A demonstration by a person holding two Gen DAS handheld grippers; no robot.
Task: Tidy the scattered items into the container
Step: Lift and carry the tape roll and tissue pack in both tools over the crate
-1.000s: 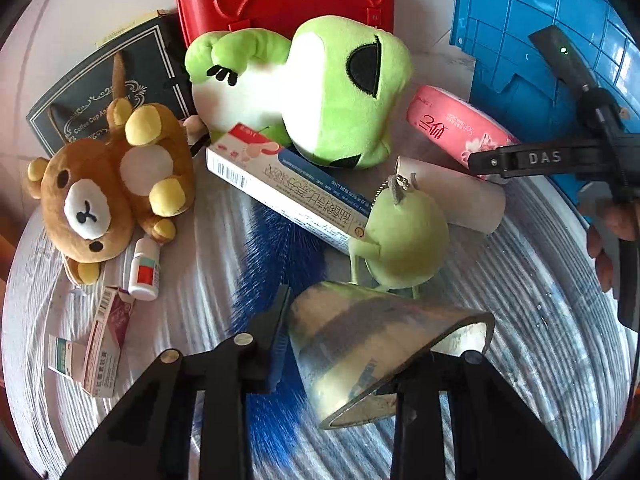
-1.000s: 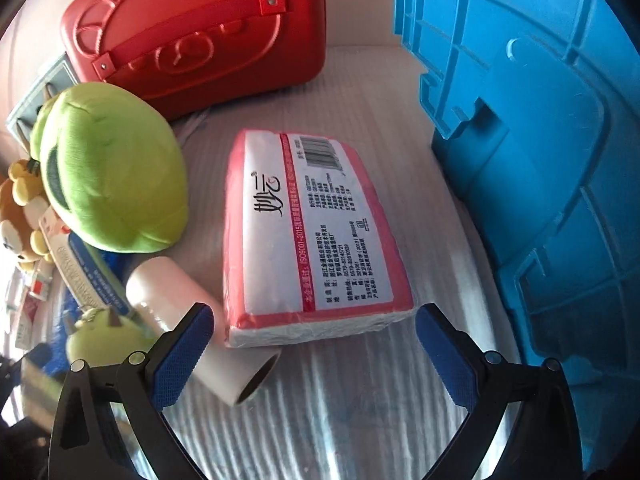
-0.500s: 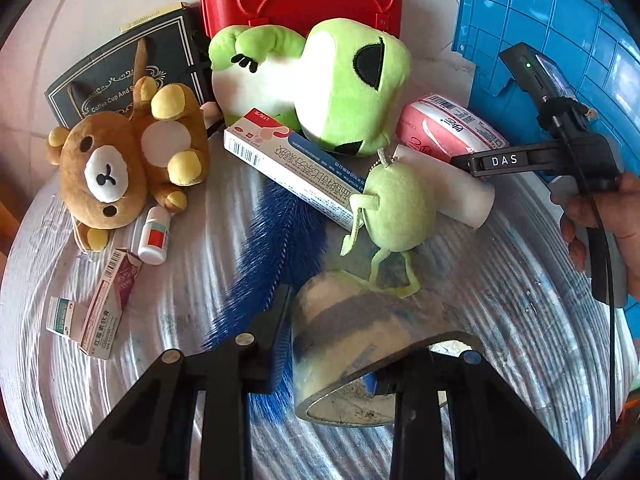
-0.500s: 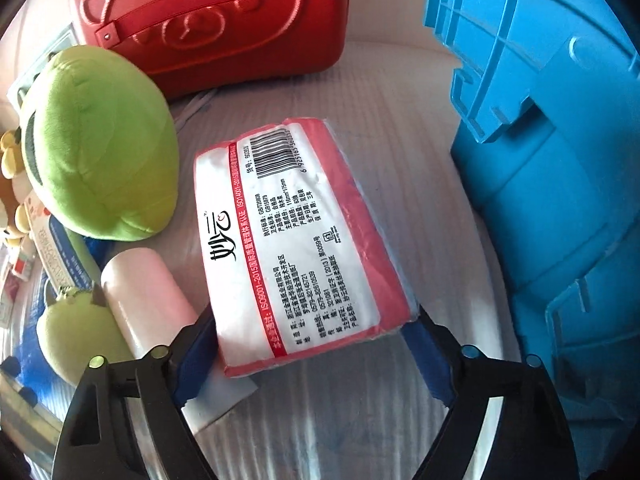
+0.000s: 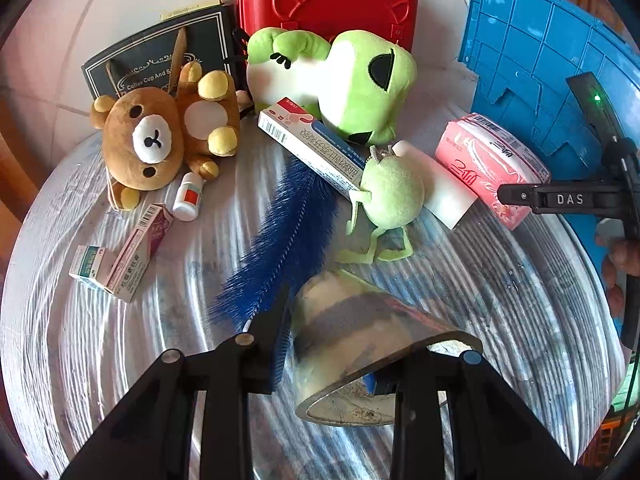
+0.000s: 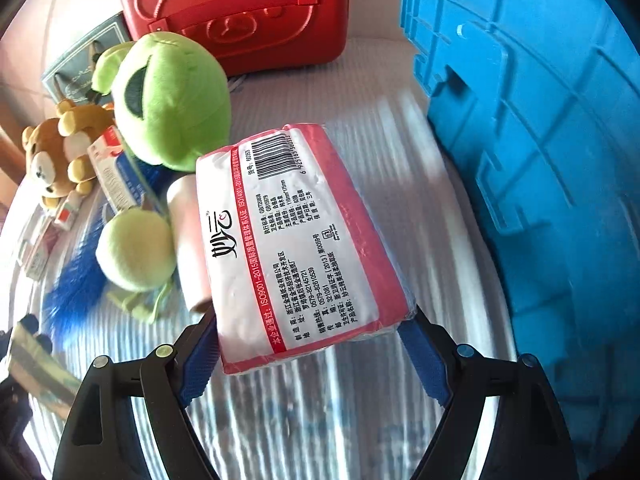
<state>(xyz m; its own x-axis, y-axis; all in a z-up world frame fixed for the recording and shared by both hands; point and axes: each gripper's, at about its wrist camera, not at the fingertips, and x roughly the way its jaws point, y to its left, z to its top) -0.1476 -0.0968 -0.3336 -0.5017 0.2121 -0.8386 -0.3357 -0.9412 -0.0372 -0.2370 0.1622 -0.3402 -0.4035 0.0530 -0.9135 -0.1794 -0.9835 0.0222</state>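
My right gripper [image 6: 310, 344] is shut on a pink tissue pack [image 6: 296, 236] and holds it off the table beside the blue crate [image 6: 540, 160]. In the left wrist view the pack [image 5: 488, 164] hangs in front of the crate [image 5: 540, 60]. My left gripper [image 5: 340, 356] is shut on a roll of tape [image 5: 368, 340] above the table. A blue brush [image 5: 280, 240], a small green plush [image 5: 392, 196], a white roll [image 5: 436, 184], a long box [image 5: 312, 148], a green frog plush [image 5: 340, 84] and a bear plush [image 5: 160, 136] lie on the table.
A red case [image 5: 328, 0] and a black bag [image 5: 160, 56] stand at the back. A small bottle [image 5: 188, 196] and two small boxes [image 5: 120, 256] lie at the left. The round table has a striped grey top [image 5: 500, 300].
My right gripper closed on the tissue pack and lifted it off the table. My left gripper rose and pulled back with the tape roll.
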